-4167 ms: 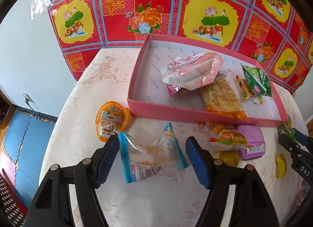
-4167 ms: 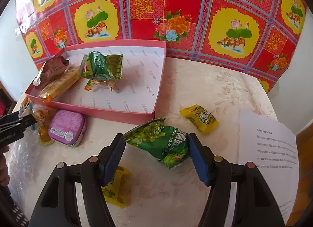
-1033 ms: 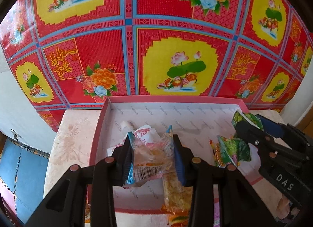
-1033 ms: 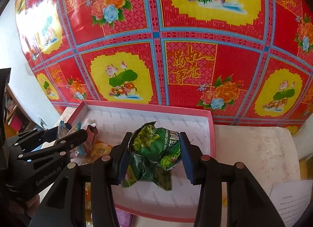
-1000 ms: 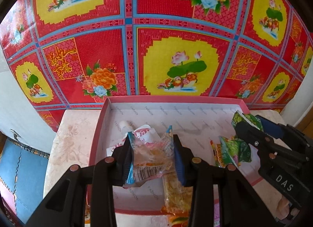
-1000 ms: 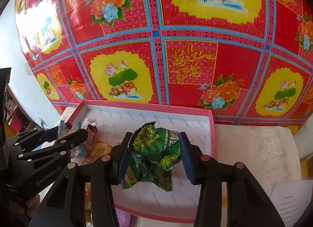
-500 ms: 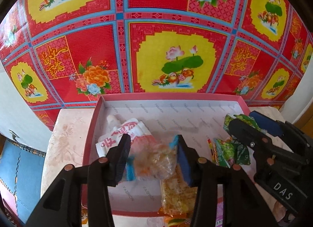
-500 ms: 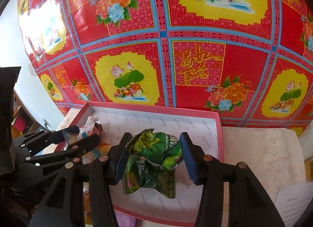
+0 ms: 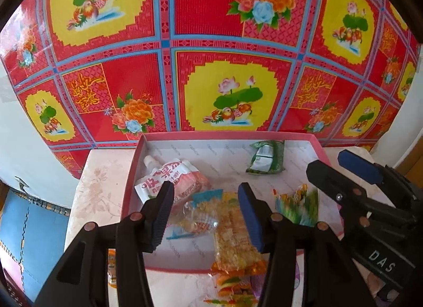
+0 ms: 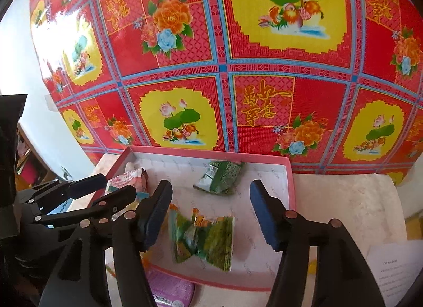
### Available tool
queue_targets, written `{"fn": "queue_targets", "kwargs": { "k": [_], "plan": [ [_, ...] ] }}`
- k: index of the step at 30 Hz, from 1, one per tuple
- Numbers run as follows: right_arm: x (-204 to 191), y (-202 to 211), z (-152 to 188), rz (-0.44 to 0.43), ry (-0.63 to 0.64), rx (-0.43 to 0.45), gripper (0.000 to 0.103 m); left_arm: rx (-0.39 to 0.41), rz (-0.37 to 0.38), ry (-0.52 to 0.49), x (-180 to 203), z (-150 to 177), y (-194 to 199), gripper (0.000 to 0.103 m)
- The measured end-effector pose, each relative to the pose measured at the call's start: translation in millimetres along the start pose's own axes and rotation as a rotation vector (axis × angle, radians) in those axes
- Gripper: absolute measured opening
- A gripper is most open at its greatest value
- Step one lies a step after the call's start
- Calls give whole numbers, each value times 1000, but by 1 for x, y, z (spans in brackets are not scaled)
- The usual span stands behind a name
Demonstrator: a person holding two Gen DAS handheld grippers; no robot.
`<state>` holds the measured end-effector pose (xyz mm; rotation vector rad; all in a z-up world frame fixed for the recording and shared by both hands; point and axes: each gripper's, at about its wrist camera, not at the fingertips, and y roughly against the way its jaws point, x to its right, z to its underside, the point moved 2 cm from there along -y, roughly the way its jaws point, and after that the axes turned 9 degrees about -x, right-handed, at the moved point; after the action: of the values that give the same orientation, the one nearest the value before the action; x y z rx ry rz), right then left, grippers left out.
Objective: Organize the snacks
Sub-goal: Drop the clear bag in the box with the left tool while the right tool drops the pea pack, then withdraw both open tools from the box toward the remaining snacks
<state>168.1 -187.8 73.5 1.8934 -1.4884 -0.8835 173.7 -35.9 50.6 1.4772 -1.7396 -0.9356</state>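
Observation:
The pink box point(image 9: 227, 135) point(image 10: 211, 152) stands on the pale table against the red patterned wall. My left gripper point(image 9: 206, 214) point(image 10: 105, 190) hangs over the box's left half, its jaws opening. A clear blue-edged snack packet point(image 9: 195, 218) lies loose below them, free of the pads, on a pink pouch point(image 9: 171, 177) and a golden cracker pack point(image 9: 235, 243). My right gripper point(image 10: 211, 214) point(image 9: 341, 172) is over the right half, jaws opening, with nothing gripped. A blurred green packet point(image 10: 203, 238) lies under it. Another green packet point(image 10: 219, 177) point(image 9: 264, 160) rests near the back wall.
In front of the box on the table sit a purple tin point(image 10: 171, 291), a colourful packet point(image 9: 232, 285) and an orange jelly cup point(image 9: 112, 270). A printed sheet of paper point(image 10: 391, 267) lies at the right. The wall covering rises right behind the box.
Both grippers have opened over the box. The clear packet dropped from the left jaws onto the snacks below. The green packet left the right jaws, and one now lies near the back wall.

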Motion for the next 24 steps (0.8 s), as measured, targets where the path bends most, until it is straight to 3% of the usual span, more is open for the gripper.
{"fn": "queue_targets", "kwargs": {
  "k": [24],
  "plan": [
    [-9, 33, 34, 4, -18, -52, 63, 1, 11, 53, -8, 32, 41, 53]
  ]
}}
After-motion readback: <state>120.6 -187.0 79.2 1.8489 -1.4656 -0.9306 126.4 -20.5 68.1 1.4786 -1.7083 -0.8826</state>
